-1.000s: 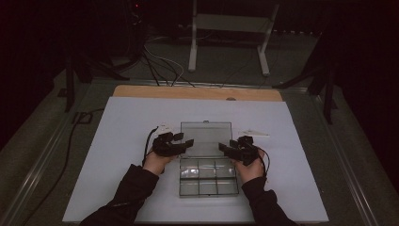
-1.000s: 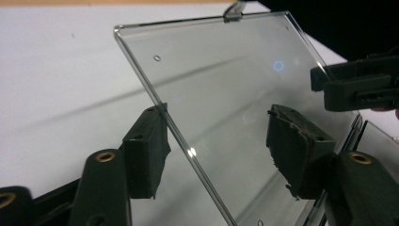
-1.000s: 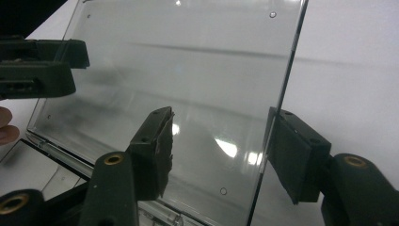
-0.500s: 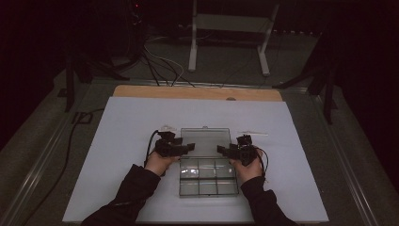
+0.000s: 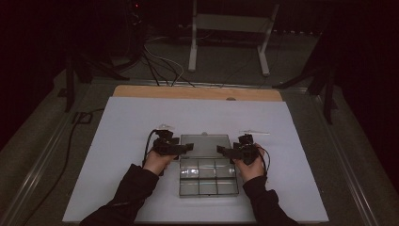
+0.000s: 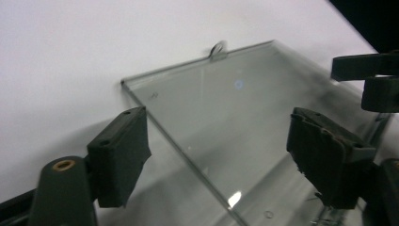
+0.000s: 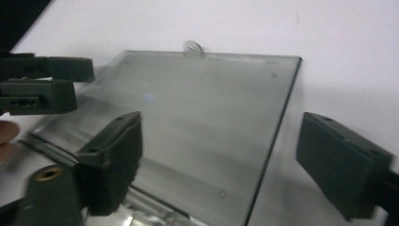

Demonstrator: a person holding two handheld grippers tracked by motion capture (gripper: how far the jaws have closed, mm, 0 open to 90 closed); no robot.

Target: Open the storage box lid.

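Note:
A clear plastic compartment box (image 5: 206,181) lies on the white table sheet (image 5: 117,141), with its clear lid (image 5: 204,143) swung open on the far side. In both gripper views the lid (image 6: 226,117) (image 7: 188,117) looks tilted up off the sheet, a small tab at its far edge. My left gripper (image 5: 187,148) (image 6: 221,157) is at the lid's left edge, jaws wide open on either side of that edge. At the lid's right edge my right gripper (image 5: 222,150) (image 7: 228,160) stands open the same way. Each gripper view shows the other gripper (image 6: 371,80) (image 7: 42,84) across the lid.
A wooden board edge (image 5: 197,92) runs along the table's far side. Beyond it stand a white metal frame (image 5: 228,28) and cables on the floor. A black cable (image 5: 70,136) trails off the table's left side. A thin pale strip (image 5: 254,132) lies just beyond my right gripper.
Both hands have drawn slightly nearer the person. The lid's far edge has come closer to the box, so the lid looks shorter from above.

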